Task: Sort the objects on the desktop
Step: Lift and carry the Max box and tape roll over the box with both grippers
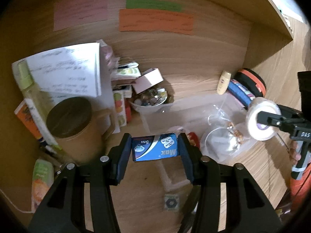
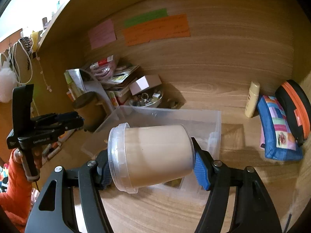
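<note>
My left gripper [image 1: 155, 149] is shut on a small blue box marked "Max" [image 1: 155, 149] and holds it above the near edge of a clear plastic bin [image 1: 186, 106]. My right gripper [image 2: 150, 164] is shut on a clear lidded tub [image 2: 151, 155] of beige contents, held on its side over the same bin [image 2: 213, 120]. In the left wrist view the tub [image 1: 261, 118] and right gripper [image 1: 272, 121] show at the right. In the right wrist view the left gripper [image 2: 77, 119] shows at the left. The bin holds clear bags [image 1: 219, 136] and small items.
A brown canister [image 1: 73, 124], papers [image 1: 66, 71], bottles and boxes crowd the back left. A bowl of small trinkets [image 1: 151, 99] sits behind the bin. A cream bottle [image 2: 252, 99], a patchwork pouch [image 2: 278, 132] and a black-orange case [image 2: 293, 108] stand at the right. Coloured notes [image 1: 155, 22] hang on the back panel.
</note>
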### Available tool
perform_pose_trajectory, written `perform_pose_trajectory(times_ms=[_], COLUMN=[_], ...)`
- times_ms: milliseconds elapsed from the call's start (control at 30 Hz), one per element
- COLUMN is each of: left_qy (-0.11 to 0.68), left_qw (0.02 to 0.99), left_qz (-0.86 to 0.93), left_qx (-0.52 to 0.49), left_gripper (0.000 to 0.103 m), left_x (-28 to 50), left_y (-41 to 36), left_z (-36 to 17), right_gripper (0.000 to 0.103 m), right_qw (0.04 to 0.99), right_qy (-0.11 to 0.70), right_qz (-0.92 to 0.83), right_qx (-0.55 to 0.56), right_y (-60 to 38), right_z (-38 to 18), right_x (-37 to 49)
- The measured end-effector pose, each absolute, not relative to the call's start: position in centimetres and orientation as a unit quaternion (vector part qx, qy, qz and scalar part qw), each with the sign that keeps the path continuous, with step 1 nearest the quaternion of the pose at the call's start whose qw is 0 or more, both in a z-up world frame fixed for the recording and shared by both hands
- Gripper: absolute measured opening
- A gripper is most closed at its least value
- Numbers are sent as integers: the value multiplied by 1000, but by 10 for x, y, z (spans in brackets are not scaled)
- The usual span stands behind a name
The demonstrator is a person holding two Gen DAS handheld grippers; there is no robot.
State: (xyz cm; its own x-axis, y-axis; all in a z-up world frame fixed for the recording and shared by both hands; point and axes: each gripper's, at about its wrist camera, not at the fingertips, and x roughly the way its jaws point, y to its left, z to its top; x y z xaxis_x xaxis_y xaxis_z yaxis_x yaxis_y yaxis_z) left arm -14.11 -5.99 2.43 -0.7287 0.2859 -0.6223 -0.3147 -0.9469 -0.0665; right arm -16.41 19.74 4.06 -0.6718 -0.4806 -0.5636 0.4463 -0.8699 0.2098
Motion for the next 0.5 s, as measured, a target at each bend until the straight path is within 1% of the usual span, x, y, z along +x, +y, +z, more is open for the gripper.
perform_pose_trajectory(times_ms=[267,500], left_qy=[18,22], left_qw=[195,216], left_qz=[923,914], left_qx=[-330,-342], left_gripper=[48,48], left_x=[-158,-176], left_y=[-37,-11], left_z=[33,29], right_gripper=[64,64], right_qw=[246,235], right_qy=[-30,-19], right_qz=[-912,-912], right_qx=[326,336], right_y=[193,187], right_z=[38,32], right_x=[-189,-211])
